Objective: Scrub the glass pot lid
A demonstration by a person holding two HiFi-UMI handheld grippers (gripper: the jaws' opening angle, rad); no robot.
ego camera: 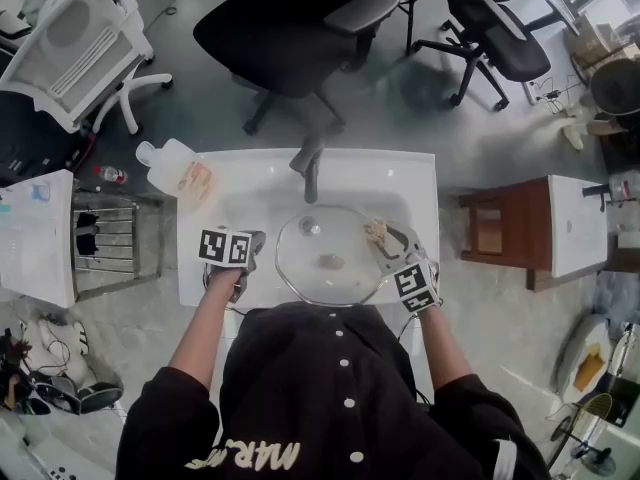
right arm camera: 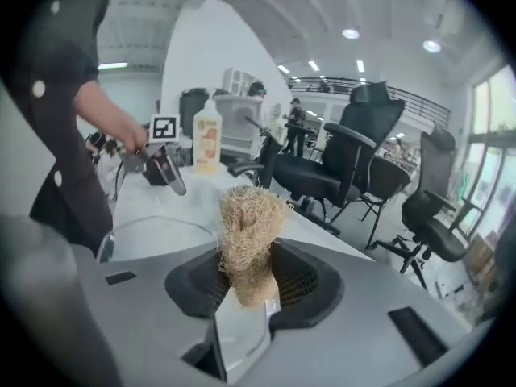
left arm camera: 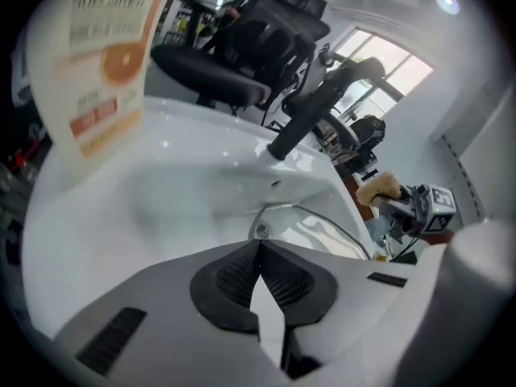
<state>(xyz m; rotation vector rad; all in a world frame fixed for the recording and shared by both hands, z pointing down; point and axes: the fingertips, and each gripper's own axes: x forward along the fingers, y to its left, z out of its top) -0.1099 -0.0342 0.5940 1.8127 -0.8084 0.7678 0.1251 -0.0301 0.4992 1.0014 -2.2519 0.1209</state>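
Right gripper [right arm camera: 246, 276] jaws clamped on tan fibrous scrubbing pad [right arm camera: 248, 224], over the right rim of round clear glass pot lid [ego camera: 315, 268]; left gripper [left arm camera: 260, 252] jaws pressed together, empty, just beside lid's left edge. Lid sits in white sink basin [ego camera: 400, 193] below dark faucet [ego camera: 310, 168]; orange-labelled soap bottle [ego camera: 180, 171] at sink's far-left corner

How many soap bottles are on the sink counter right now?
1. The soap bottle stands at the far left corner of the sink counter, left of the faucet. A small red-capped bottle, it seems, lies off the counter. The person's body hides the near edge.
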